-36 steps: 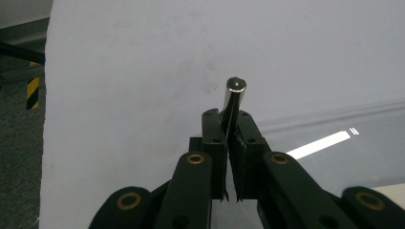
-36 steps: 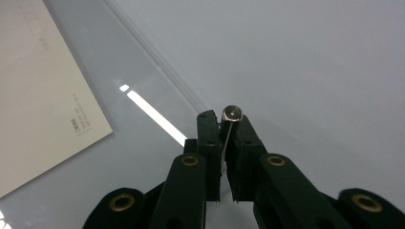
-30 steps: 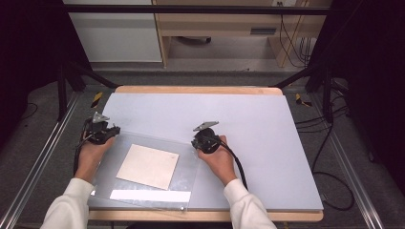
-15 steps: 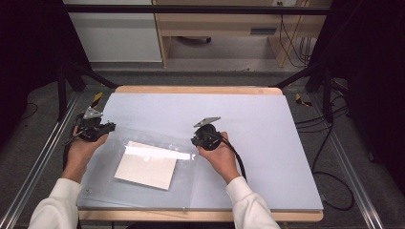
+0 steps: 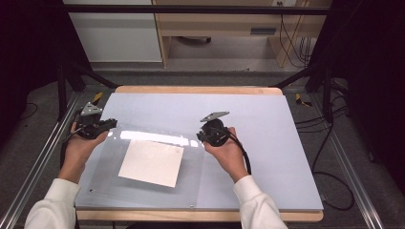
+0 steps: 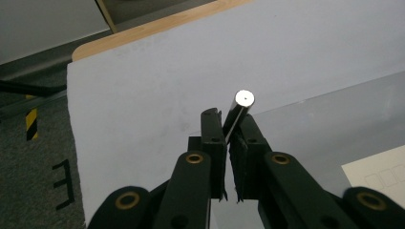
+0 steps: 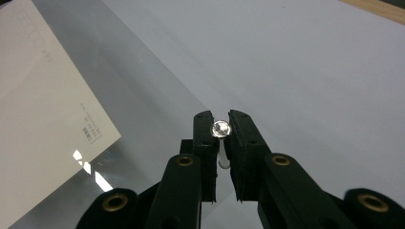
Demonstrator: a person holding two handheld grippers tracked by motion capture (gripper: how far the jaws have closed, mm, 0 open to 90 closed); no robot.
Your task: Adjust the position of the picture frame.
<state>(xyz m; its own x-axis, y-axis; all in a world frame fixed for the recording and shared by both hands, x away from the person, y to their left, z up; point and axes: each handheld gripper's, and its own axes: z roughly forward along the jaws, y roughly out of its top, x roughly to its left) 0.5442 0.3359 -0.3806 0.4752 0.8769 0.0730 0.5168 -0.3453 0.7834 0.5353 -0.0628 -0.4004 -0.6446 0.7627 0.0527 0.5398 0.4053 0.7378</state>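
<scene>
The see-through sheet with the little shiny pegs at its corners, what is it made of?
The clear flat sheet looks like glossy acrylic plastic, maybe glass: the cream paper shows through, and light glares off it. The small round peg looks like polished metal, mirror-bright on its end.

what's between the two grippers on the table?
In the high view, between the left gripper and right gripper runs the raised far edge of the clear sheet; the white paper lies under it.
</scene>
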